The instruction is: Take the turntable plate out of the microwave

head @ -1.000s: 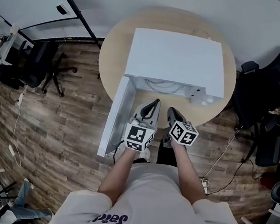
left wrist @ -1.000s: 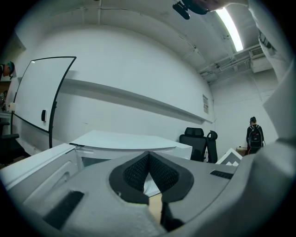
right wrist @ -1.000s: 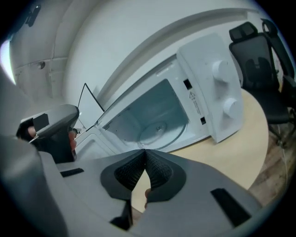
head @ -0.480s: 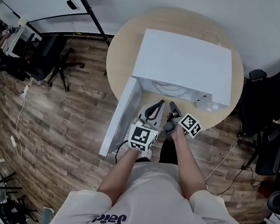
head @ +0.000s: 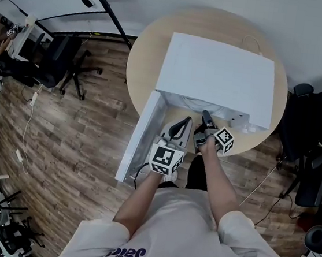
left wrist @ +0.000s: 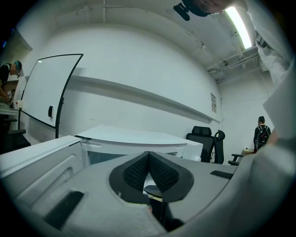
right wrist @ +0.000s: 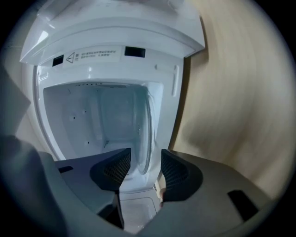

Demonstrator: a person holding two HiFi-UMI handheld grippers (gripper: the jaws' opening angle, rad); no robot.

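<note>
A white microwave [head: 217,74] stands on a round wooden table [head: 142,64] with its door [head: 139,137] swung open to the left. In the right gripper view the cavity [right wrist: 97,120] appears turned sideways, and the glass turntable plate [right wrist: 147,115] shows edge-on inside it. My right gripper [right wrist: 145,157] [head: 206,122] is at the opening; its jaws have just been opening and stand wide, with the plate's rim between the pads and not pressed. My left gripper [head: 180,127] [left wrist: 149,158] hangs beside the door, shut and empty.
Black office chairs stand at the right [head: 320,115] and at the left [head: 58,60] of the table on the wood floor. A whiteboard [left wrist: 46,92] leans at the left wall. A person [left wrist: 262,134] stands far off at the right.
My right gripper has moved forward to the microwave's opening, rolled onto its side and opened its jaws. The left gripper has hardly moved.
</note>
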